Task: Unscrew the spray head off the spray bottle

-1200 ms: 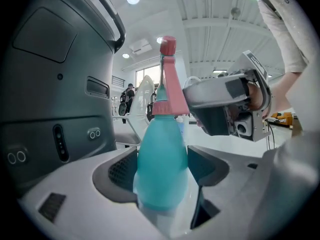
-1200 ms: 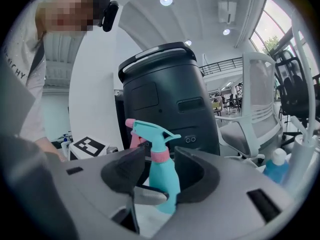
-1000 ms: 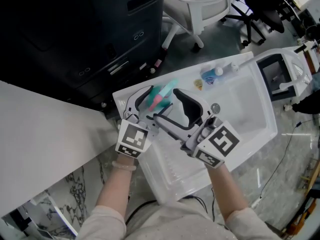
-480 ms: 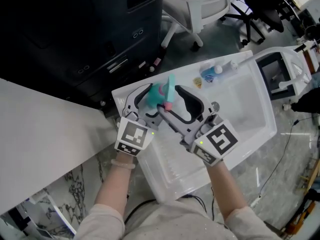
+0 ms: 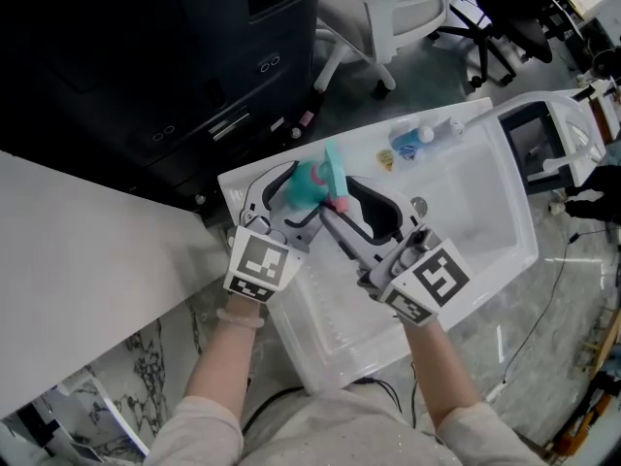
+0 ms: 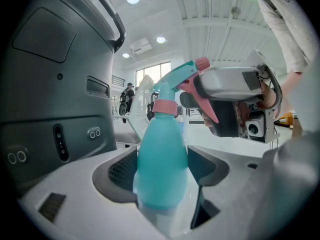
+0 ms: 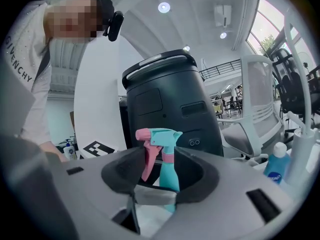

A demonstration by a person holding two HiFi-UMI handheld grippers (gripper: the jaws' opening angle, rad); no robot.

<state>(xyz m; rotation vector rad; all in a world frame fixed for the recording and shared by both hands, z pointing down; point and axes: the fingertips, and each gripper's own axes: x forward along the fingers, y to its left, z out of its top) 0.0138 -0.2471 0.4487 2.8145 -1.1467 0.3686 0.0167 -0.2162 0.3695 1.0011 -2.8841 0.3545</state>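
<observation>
A teal spray bottle (image 5: 307, 186) with a teal and pink spray head (image 5: 333, 166) hangs over the back left corner of a white sink. My left gripper (image 5: 291, 188) is shut on its body, and in the left gripper view the bottle (image 6: 161, 159) stands upright between the two pads. My right gripper (image 5: 351, 202) reaches in from the right at the level of the head. Its jaws are closing, with the spray head (image 7: 160, 136) and neck between the dark pads (image 7: 122, 176), which stand very near but do not clearly press. The right gripper (image 6: 235, 104) shows behind the trigger.
The white sink (image 5: 485, 212) has a drain (image 5: 417, 207) and a small blue bottle (image 5: 409, 144) on its back rim. A big dark bin (image 5: 146, 66) stands just behind it, a white chair (image 5: 388, 17) beyond, and a white tabletop (image 5: 78, 250) at left.
The right gripper's jaws have narrowed around the spray head. The bottle has tipped more upright, and its head has swung right, in between the right gripper's fingers. The left gripper has stayed in place.
</observation>
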